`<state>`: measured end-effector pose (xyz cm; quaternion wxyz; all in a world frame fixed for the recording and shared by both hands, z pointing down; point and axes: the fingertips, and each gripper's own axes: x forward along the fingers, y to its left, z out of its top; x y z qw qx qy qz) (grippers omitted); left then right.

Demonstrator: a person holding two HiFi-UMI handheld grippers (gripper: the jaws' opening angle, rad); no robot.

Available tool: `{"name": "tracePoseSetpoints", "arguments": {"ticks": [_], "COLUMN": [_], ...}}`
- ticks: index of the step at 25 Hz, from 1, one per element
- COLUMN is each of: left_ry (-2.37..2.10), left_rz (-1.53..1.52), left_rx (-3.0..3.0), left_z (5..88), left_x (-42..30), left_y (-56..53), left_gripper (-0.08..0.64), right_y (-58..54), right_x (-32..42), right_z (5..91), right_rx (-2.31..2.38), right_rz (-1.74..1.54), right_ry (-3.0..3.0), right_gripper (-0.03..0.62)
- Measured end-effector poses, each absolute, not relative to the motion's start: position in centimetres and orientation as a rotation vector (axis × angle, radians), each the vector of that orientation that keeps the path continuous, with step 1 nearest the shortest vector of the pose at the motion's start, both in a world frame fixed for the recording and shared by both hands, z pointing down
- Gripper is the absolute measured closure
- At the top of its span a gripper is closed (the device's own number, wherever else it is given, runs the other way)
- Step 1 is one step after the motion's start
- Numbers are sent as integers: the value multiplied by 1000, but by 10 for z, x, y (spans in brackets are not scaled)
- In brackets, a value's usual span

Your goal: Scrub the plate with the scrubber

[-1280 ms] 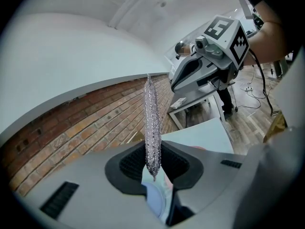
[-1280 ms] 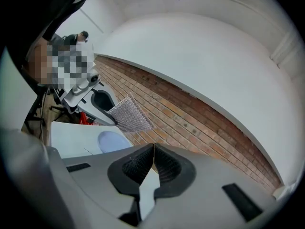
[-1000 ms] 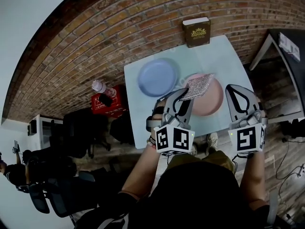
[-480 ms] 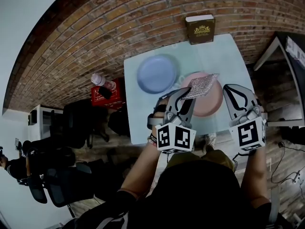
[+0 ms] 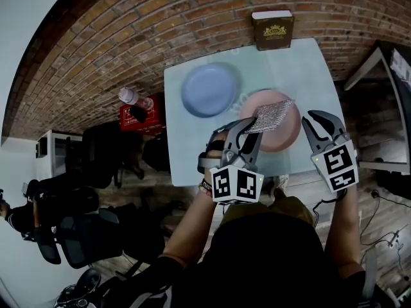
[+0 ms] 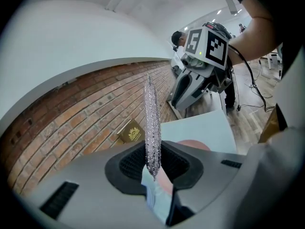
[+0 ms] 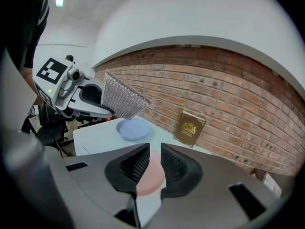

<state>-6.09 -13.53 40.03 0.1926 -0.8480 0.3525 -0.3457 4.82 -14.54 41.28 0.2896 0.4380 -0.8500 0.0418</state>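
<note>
Scrubber (image 5: 270, 115), a flat rectangular pad of silvery, glittering metal mesh, is clamped by one edge between the ribbed black pads of the left gripper (image 6: 153, 162). In the left gripper view it is seen edge-on as a thin, sparkling, upright strip. From the head view the pad is spread out flat and tilted over the left part of the pink plate (image 5: 284, 137). In the right gripper view it is held up in the air; whether it touches the plate cannot be told.

The pink plate is round, smooth and shallow, and is set on the near right part of a pale, glossy square table (image 5: 313, 64). A round blue plate (image 5: 209, 90) of the same shape is placed to its left, apart from it. A dark brown book (image 5: 273, 29) with a gold emblem is stood upright at the table's far edge, against a rough red brick wall (image 5: 128, 37).

The left gripper is reached forward on a bare forearm, its grey jaws pointed toward the pink plate. The right gripper (image 7: 155, 160) is held at the table's near right edge, just beside the pink plate. Its jaws are opening, with a narrow gap between the pads. Nothing is gripped there, and only the pink plate is seen through the gap.
</note>
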Motion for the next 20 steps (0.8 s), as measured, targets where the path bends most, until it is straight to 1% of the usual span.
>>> {"name": "tracePoseSetpoints", "arguments": {"ticks": [2,5,9,14,20], "left_ry": [981,985,1002,997,1012], "left_rz": [-992,-1007,-1006,-1040,-1055], "left_rx": [-2374,-2383,-2398,-2401,-2412], "left_z": [406,414,424,435,441], "left_x": [-60,-61,-57,-57,-56], "left_y": [-135,-136,-141,-145,-155], "left_gripper": [474,474,474,474,474], "right_y": [-145,-143,-148,-152,-160], "right_x": [51,54,59,66,79], "right_z": [433,460,485,518,552], "right_rx": [1132,1094,1084,1078,1128], "right_rz": [192,270,382,603,843], "right_ry": [-2248,-2209,-2173,-2136,-2078], "right_gripper": [492,474,472,453,453]}}
